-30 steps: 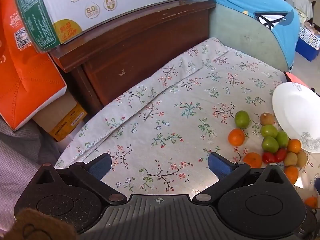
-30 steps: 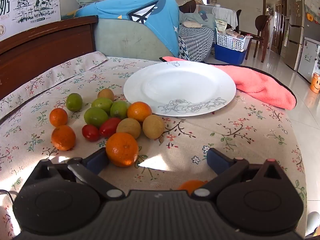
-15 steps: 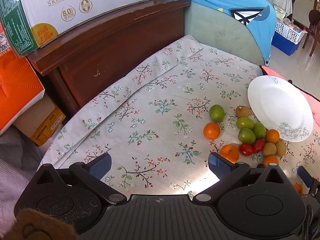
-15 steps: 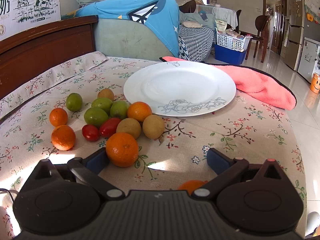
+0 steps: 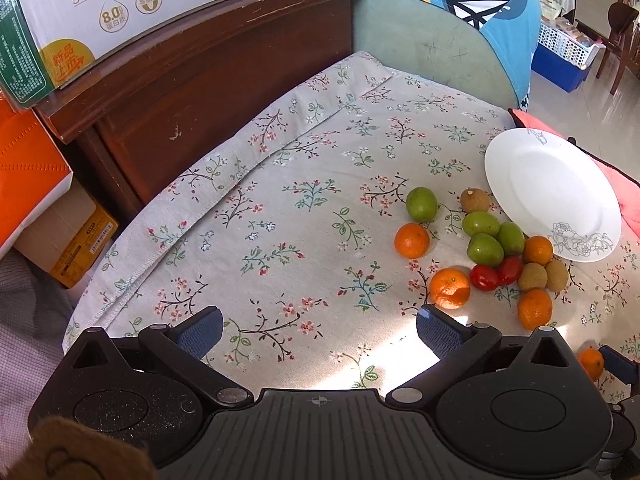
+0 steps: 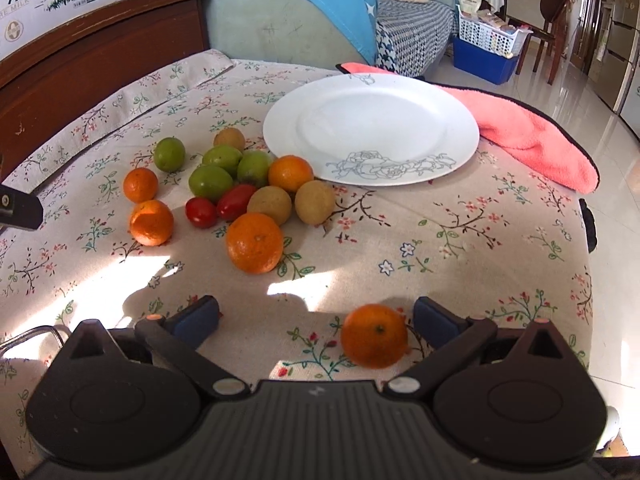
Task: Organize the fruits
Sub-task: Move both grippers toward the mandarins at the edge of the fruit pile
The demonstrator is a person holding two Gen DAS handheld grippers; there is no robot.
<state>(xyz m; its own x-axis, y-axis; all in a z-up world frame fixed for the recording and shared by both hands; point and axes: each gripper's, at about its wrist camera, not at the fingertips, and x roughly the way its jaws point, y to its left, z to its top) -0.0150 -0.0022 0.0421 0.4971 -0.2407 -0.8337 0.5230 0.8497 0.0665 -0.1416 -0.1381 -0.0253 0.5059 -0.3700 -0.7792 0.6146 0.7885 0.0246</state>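
A white plate (image 6: 372,128) lies bare on the flowered cloth (image 6: 440,240). To its left sits a loose cluster of fruit: several oranges (image 6: 254,242), green fruits (image 6: 210,182), two red tomatoes (image 6: 236,206) and brown fruits (image 6: 315,202). My right gripper (image 6: 316,316) is open and low over the cloth. One orange (image 6: 374,336) lies between its fingers, close to the right finger. My left gripper (image 5: 318,330) is open and holds nothing, above the cloth left of the fruit cluster (image 5: 484,250) and the plate (image 5: 552,192).
A pink towel (image 6: 532,132) lies behind and right of the plate at the table's edge. A dark wooden headboard (image 5: 200,92) carries a milk carton box (image 5: 140,0). An orange box (image 5: 24,172) stands at the left. Floor and a blue basket (image 6: 484,56) lie beyond.
The left view has swung right, bringing the fruit and the plate further into frame. The right gripper has risen and tipped down, so the orange between its fingers now shows whole.
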